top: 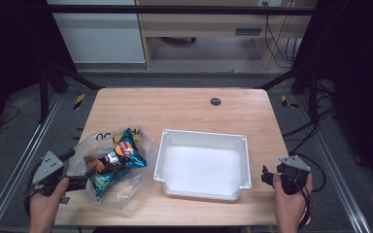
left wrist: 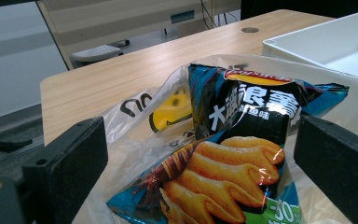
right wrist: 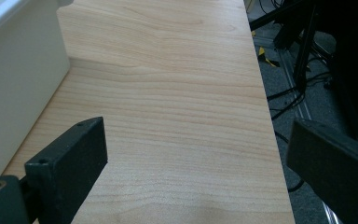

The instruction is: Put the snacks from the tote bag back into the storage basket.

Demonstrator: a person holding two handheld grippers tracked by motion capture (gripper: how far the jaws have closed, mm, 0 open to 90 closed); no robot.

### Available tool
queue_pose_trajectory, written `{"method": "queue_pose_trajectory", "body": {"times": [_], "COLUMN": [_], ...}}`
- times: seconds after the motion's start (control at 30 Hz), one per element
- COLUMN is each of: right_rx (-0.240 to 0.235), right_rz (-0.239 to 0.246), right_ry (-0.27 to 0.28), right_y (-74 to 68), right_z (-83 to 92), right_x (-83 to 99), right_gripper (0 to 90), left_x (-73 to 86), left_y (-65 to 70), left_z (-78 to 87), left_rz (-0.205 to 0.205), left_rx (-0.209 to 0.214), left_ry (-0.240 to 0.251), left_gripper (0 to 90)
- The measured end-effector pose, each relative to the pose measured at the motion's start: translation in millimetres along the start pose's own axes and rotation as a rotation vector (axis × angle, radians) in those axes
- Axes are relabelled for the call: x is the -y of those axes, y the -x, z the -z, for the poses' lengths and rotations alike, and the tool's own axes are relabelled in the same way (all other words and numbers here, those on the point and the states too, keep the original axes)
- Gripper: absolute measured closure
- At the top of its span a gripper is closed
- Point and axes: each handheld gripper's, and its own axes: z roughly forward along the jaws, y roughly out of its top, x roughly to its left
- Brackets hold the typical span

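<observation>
Clear plastic bag [top: 108, 167] lies at the worktop [top: 184, 109] front left, just left of the white bin [top: 203, 164], with one blue chip packet [top: 110, 162] inside, maybe a second under it, hard to tell. Left tongs [top: 80, 182] spread wide, at the bag's near edge, packet [left wrist: 228, 154] between the jaws but not pinched. Right tongs [top: 267, 175] spread, nothing in them, right of the bin. Likely light, crinkly, slippery film, crushable contents; best grip a loose fold or the sealed top edge. One bin.

Crisp packets [top: 114, 162] inside plastic bag [top: 131, 187], left of tub [top: 245, 162]; both on table [top: 175, 109]
</observation>
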Motion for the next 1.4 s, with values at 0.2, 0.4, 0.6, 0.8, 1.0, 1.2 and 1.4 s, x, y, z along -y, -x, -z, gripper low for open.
{"method": "queue_pose_trajectory", "body": {"times": [0.2,0.4,0.6,0.8,1.0,1.2,1.4], "right_rx": [0.007,-0.005,-0.007,-0.008,-0.014,-0.023,-0.027], "right_rz": [-0.01,-0.001,-0.012,-0.022,-0.035,-0.02,-0.037], "right_ry": [0.004,0.01,0.026,0.029,0.045,0.051,0.053], "right_y": [2.3,-0.8,1.0,2.9,4.3,1.1,2.3], "right_z": [-1.4,-1.1,2.0,3.3,4.4,5.3,6.2], "right_x": [0.8,-0.4,-1.3,-0.8,-2.7,-4.8,-4.1], "right_gripper": [5.8,5.8,5.9,5.7,5.7,5.6,5.6], "left_x": [-3.7,-6.9,-29.3,-59.9,-80.9,-92.2,-99.4], "left_y": [3.6,7.3,23.0,32.6,34.6,40.2,47.9], "left_z": [2.1,1.0,1.9,-2.6,-9.5,-14.7,-17.4], "left_rz": [-0.022,-0.03,-0.121,-0.201,-0.236,-0.303,-0.347], "left_rx": [0.012,0.013,0.028,0.051,0.057,0.072,0.092], "left_ry": [-0.025,-0.038,-0.077,-0.148,-0.232,-0.351,-0.42], "left_gripper": [2.8,2.9,2.8,2.4,2.6,3.0,2.9]}}
